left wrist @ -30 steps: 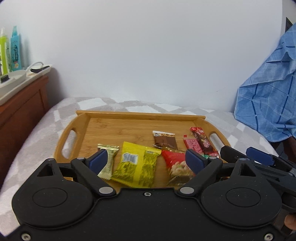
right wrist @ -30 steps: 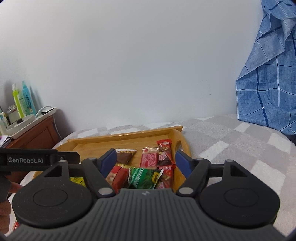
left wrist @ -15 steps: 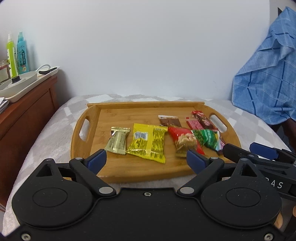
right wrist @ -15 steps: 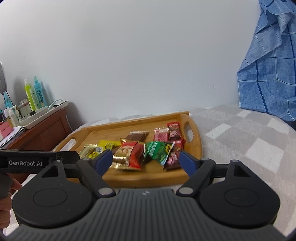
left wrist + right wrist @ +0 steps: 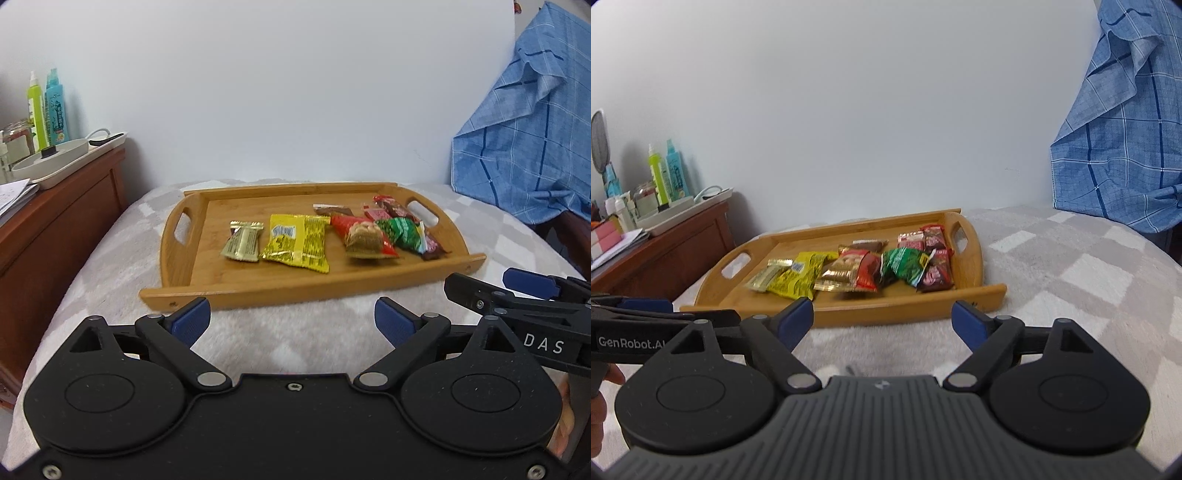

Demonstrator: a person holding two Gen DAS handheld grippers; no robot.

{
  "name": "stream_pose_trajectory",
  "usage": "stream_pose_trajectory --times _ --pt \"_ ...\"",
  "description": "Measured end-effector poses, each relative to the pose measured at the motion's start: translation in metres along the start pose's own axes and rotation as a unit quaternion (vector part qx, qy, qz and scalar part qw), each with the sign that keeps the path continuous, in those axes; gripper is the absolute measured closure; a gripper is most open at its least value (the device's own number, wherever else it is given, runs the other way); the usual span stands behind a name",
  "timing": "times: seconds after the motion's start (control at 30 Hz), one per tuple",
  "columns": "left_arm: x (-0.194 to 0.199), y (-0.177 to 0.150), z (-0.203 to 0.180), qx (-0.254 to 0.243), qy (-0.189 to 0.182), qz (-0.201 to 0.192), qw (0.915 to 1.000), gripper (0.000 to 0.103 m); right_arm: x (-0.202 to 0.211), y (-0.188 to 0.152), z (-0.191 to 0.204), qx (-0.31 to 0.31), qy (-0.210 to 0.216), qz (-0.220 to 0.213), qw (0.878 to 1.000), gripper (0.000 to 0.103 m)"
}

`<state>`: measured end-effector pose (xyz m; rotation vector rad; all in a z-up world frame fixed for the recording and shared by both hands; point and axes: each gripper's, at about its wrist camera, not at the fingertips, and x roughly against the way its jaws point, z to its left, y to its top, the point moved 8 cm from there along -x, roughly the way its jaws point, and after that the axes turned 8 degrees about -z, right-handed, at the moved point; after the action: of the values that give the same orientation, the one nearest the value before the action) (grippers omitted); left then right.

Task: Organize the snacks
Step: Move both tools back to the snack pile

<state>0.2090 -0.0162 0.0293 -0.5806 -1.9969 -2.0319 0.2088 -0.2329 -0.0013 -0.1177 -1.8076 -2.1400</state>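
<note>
Wooden tray sits on a grey-and-white checked blanket, holding all the snacks in a rough row across its floor. L→R in the left wrist view: gold packet, yellow packet just beside it, red nut packet a bit apart, then green packet overlapping a cluster of small red/brown bars near the tray's 3 o'clock handle; a brown bar lies behind, toward 12. Left gripper hangs over the blanket at the tray's 6 o'clock, short of the near rim; jaws spread wide w/ nothing between them, and they've just been opening. Right gripper likewise sits at 6 o'clock of the tray in its own view, jaws released and empty, also just been widening; blue pads clear of the tray edge. Each gripper shows in the other's view: right one at 3–4 o'clock of the left view, left one at 9 o'clock of the right view. Wooden nightstand at 9 o'clock carries a white tray w/ bottles. Blue checked cloth hangs at 2 o'clock.
</note>
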Motion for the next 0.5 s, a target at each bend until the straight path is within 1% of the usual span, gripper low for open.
stream_pose_trajectory --times 0.27,0.5 --pt "0.024 -0.018 0.008 -0.02 0.004 -0.008 0.9998 0.004 0.014 -0.02 0.014 0.025 -0.002 0.006 1.0 0.009" --pt "0.031 -0.038 0.018 -0.009 -0.003 0.007 0.9999 0.005 0.014 -0.032 0.028 0.053 0.004 0.016 0.998 0.009"
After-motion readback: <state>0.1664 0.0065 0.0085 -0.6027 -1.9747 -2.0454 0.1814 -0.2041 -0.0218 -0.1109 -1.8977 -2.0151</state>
